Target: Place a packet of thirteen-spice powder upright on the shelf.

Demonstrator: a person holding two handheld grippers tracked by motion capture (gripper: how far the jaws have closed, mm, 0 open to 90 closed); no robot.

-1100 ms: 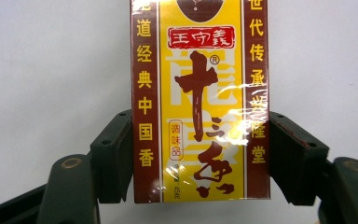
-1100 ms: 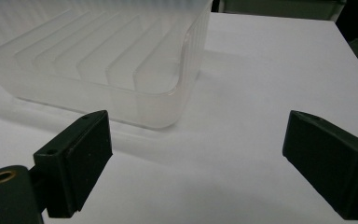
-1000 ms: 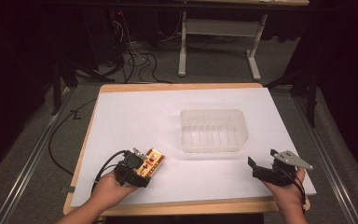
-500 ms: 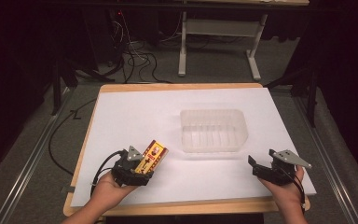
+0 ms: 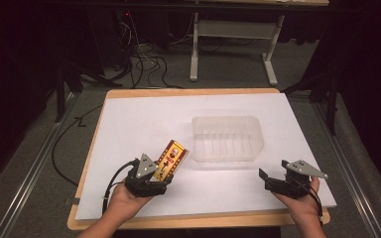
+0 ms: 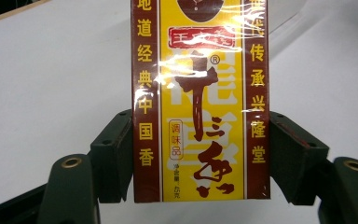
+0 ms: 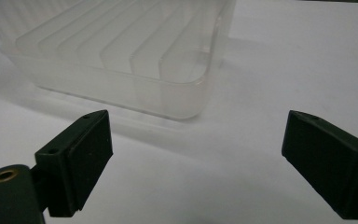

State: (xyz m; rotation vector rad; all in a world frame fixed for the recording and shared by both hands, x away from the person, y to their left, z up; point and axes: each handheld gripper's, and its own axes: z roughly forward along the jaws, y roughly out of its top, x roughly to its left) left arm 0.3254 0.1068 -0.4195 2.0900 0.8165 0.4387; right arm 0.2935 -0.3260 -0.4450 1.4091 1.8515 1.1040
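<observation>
A yellow and dark red box [image 5: 170, 158] with Chinese lettering, wrapped in clear film, is held in my left gripper [image 5: 155, 174] near the table's front left. In the left gripper view both jaws press the sides of the box [image 6: 199, 100], and my left gripper [image 6: 199, 158] is shut on it. The box tilts up and away toward a clear ribbed plastic tub [image 5: 227, 138] at the table's middle right. My right gripper [image 5: 269, 179] rests low at the front right, open with nothing between its jaws. In the right gripper view the tub [image 7: 116, 51] lies just beyond my right gripper [image 7: 196, 161].
A white sheet [image 5: 144, 124] covers the wooden table [image 5: 198, 219]. Cables [image 5: 144, 64] lie on the floor behind the table, near a desk frame [image 5: 230, 29]. A metal rail [image 5: 25, 173] runs along the floor at the left.
My left gripper has lifted the box and carried it forward and right, toward the tub, tilting it more upright. The right gripper has stayed in place.
</observation>
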